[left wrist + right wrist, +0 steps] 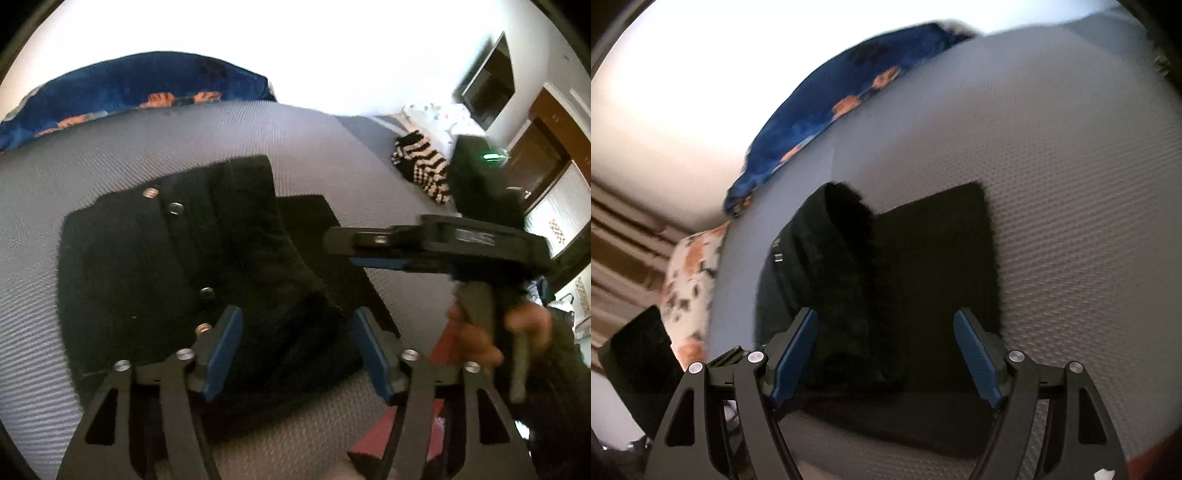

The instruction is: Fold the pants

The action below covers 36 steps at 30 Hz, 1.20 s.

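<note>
The black folded pants (192,266) lie on the grey textured mattress (92,166) of a bed, in a compact stack. Metal rivets and buttons (175,208) show on the upper layer in the left wrist view. A thick rolled or doubled band of the same black fabric (846,266) runs across the top of the stack from far to near. A flatter black layer (942,251) extends out to the right beneath it.

Left tongs (295,350): released. The blue pads (223,354) stand apart on either side of the near end of the fabric band. No pad presses on the cloth. The fabric lies between and beyond the fingers.

Right tongs (886,354): released. The blue pads (975,358) stand wide apart above the near edge of the pants, with the fabric band just beyond the left pad. Whether the pad tips touch the cloth cannot be determined. In the left wrist view the right tongs (354,251) appear from the side, over the right part of the stack, held by a person's hand (491,332) at the handle.

Surroundings: a dark blue blanket with orange patches (129,92) lies at the far edge of the mattress. A black-and-white striped cloth (424,170) lies well apart from the pants, toward the far right. A white pillow with orange and black print (690,288) sits at the left side of the bed.
</note>
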### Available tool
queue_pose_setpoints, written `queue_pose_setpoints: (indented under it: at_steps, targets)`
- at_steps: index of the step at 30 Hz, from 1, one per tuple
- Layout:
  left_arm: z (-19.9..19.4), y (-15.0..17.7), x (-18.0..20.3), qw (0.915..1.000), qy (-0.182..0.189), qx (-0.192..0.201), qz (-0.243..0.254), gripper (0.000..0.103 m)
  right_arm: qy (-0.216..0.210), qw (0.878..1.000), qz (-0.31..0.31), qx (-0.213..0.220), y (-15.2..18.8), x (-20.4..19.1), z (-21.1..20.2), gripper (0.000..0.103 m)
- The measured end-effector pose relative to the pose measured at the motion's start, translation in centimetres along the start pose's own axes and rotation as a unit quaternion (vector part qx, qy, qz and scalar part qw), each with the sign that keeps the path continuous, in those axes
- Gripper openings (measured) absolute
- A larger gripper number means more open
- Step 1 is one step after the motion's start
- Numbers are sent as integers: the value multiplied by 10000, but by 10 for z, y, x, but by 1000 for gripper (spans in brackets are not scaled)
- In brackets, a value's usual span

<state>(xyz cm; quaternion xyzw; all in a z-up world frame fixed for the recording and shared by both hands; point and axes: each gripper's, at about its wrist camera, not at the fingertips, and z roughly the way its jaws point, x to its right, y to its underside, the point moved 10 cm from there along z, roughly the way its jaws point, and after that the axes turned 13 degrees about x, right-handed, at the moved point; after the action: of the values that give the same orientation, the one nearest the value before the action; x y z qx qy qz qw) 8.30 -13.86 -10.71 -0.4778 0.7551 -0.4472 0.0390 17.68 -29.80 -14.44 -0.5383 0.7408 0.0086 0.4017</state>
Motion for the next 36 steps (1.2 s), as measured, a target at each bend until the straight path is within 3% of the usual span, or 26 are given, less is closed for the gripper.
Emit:
queue_pose_setpoints:
  at_steps: [5,9,14,17,20,21,25,29,31,36]
  targets:
    - [-34,-6,-49,9972,-603,328,-304,68,-301,9988,87,-377,1,2,26,74]
    - [-55,-9,-105,9878,-1183,536,-855,68,-618,9971,108,-434,-7,-2,39,64]
    - [-60,6,-145,9777,-1588,418,-1307,68,-997,9940,63,-446,-16,-14,60,62]
    - [-59,14,-159,9721,-1705,390,-1564,68,-1176,9915,44,-560,-14,-29,72,55]
    - [-59,19,-170,9676,-1890,324,-1641,68,-1095,9919,-69,-644,-7,-41,82,41]
    - [-58,20,-172,9666,-1935,306,-1654,68,-995,9931,-97,-612,-7,-42,81,29]
    - [-52,15,-172,9678,-1975,316,-1531,68,-869,9958,-95,-267,-15,-59,55,10]
    - [-45,4,-166,9712,-1903,375,-1387,68,-732,9968,-246,184,-27,-72,16,10]
    - [-40,0,-162,9728,-1867,384,-1314,68,-444,9984,-258,252,-31,-65,0,10]
    - [-24,-3,-148,9784,-1704,263,-1139,68,30,9980,316,542,-41,-5,-18,10]
